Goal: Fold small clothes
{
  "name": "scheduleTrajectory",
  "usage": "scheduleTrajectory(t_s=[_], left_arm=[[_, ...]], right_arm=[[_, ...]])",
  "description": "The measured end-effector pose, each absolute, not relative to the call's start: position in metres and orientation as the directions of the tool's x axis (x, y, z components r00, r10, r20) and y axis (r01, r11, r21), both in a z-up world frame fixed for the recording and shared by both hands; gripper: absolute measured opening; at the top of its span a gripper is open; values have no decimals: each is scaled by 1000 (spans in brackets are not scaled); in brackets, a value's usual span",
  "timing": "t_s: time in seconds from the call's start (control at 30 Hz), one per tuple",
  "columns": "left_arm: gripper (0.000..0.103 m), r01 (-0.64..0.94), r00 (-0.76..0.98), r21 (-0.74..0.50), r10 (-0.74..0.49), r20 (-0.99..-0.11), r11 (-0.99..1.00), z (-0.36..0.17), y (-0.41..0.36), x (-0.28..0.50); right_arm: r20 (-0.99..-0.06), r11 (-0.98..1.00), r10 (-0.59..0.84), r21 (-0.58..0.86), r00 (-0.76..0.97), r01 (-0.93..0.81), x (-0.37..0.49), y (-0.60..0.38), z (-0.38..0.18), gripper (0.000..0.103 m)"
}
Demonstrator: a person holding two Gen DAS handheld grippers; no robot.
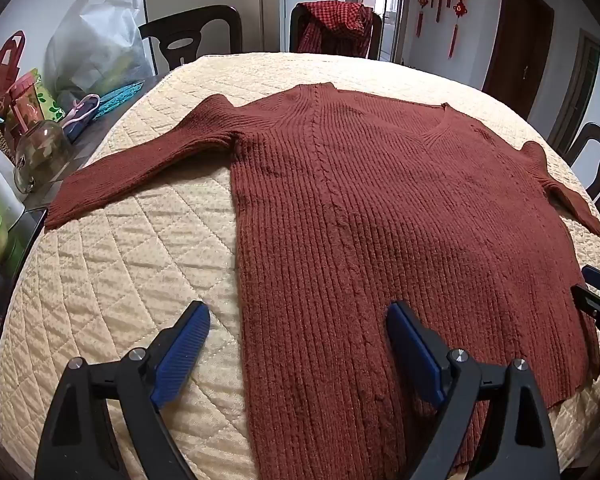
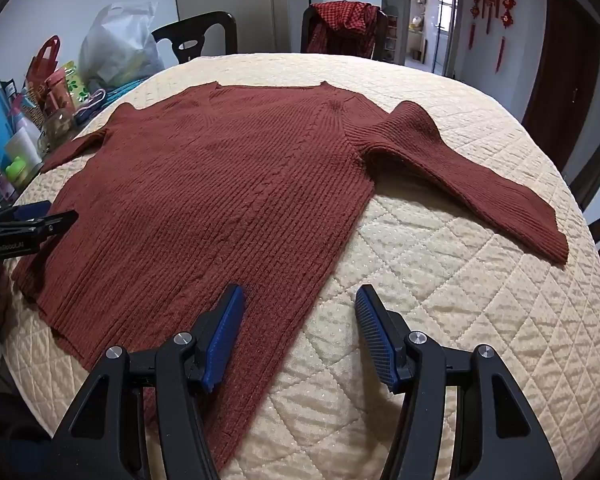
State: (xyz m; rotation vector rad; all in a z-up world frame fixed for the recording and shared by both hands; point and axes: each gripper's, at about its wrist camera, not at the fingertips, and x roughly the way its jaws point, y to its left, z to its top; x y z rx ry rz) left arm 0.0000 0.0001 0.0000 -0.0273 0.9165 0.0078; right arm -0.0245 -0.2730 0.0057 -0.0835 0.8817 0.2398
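Quilted cream cover over the bench, and spread flat across it lies the rust-brown ribbed sweater, V-neck at the far side, hem nearest, both sleeves angled outward. Nothing folded yet by the look of it. To start well, I'd say each side wants a clean pinch at the hem corner, catching both knit layers, then a lift kept low so the body doesn't drag or bunch. Left tongs hover released and wide, tilted steeply down, straddling the sweater's left side edge near the hem. Right tongs likewise gape empty, pitched down over the right edge, one blue pad above the knit, one above the quilt.
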Motion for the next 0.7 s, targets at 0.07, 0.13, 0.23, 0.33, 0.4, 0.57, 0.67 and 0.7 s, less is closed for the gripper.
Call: scheduleTrajectory(t_s=[0.07, 0.13, 0.23, 0.33, 0.4, 0.57, 0.67, 0.7], left_arm=[[92, -19, 608, -19, -4, -794, 1000, 0, 0, 0], [92, -19, 608, -19, -4, -794, 1000, 0, 0, 0], [92, -20, 609, -18, -2, -793, 1000, 0, -1, 0], [92, -19, 610, -18, -2, -792, 1000, 0, -1, 1], [92, -19, 611, -19, -3, -792, 1000, 0, 0, 1], [92, -19, 613, -18, -3, -790, 1000, 0, -1, 0], [92, -19, 614, -18, -3, -789, 1000, 0, 0, 0], [92, -19, 614, -19, -3, -789, 1000, 0, 0, 0]], right_arm=[[-773, 970, 174, 26, 610, -243, -25, -273, 6, 59], [-775, 970, 173, 26, 608, -243, -25, -273, 6, 59], [-773, 970, 174, 27, 610, -242, -25, -273, 6, 59], [-773, 970, 174, 26, 610, -244, -25, -273, 6, 59], [-773, 969, 174, 25, 610, -244, -26, -273, 6, 59], [-772, 970, 174, 27, 611, -243, -27, -273, 7, 59], [-770, 970, 177, 30, 613, -243, -26, -273, 8, 59], [-770, 970, 177, 30, 612, -243, -26, -273, 7, 59]])
